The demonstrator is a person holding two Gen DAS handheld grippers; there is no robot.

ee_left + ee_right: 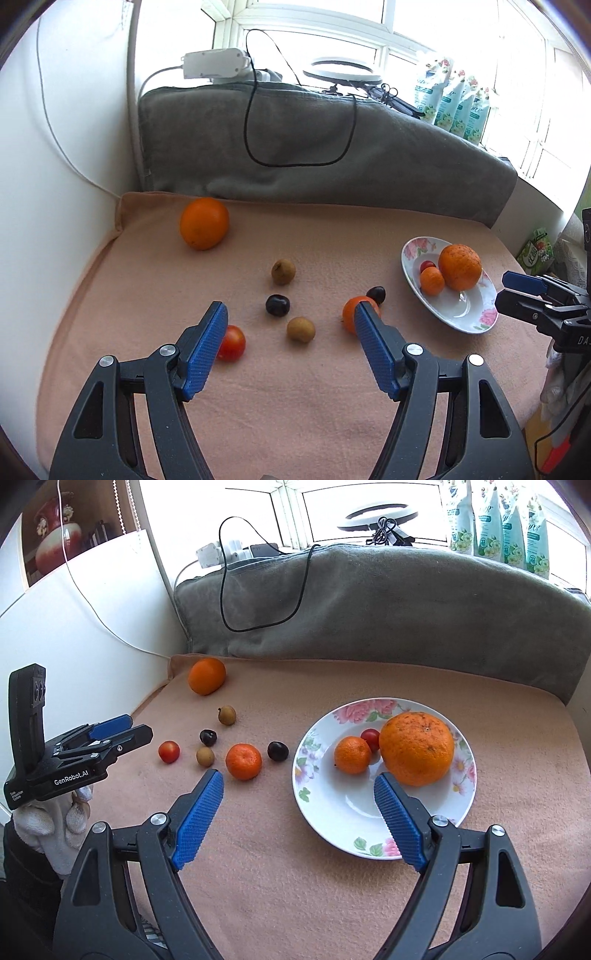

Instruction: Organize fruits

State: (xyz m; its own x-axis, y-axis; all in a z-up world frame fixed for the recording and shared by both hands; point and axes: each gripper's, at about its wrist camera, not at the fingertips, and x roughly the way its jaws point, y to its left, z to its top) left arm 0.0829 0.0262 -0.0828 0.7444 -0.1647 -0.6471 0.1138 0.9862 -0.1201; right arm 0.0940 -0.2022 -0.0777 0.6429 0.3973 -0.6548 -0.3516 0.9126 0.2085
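Seven fruits lie loose on the peach blanket (332, 904) and three more sit in the plate (373, 843), which stands on the blanket at the right. In the plate a big rough orange (416, 748) touches a mandarin (352, 755), and a cherry tomato (370, 738) is half hidden behind the two. From the left wrist view the plate is seen edge-on and its far rim is covered by that fruit.

Loose on the blanket: an orange (204, 223) near the far left corner, well apart from the rest; a longan (283, 271); a dark cherry (277, 305); a second longan (301, 329); a tomato (232, 343); a second mandarin (243, 761); a second cherry (277, 750) just beside it, between it and the plate. In the left wrist view the left claw's fingers cover part of the tomato and about half of the loose mandarin. Whether the round fruits have any long axis cannot be told; the near longan's small stem points toward the far side.

Left claw (291, 325) hangs above the small fruits, tilted downward, jaws standing wide with nothing between the pads. In the right wrist view it shows side-on at the left edge, held in a hand in a white glove (48, 823), mostly cut off.

Right claw (299, 794) also tilts down, jaws wide and empty; one finger (397, 819) reaches over the near part of the plate, the other lies over bare blanket. Whether that finger touches the plate cannot be told
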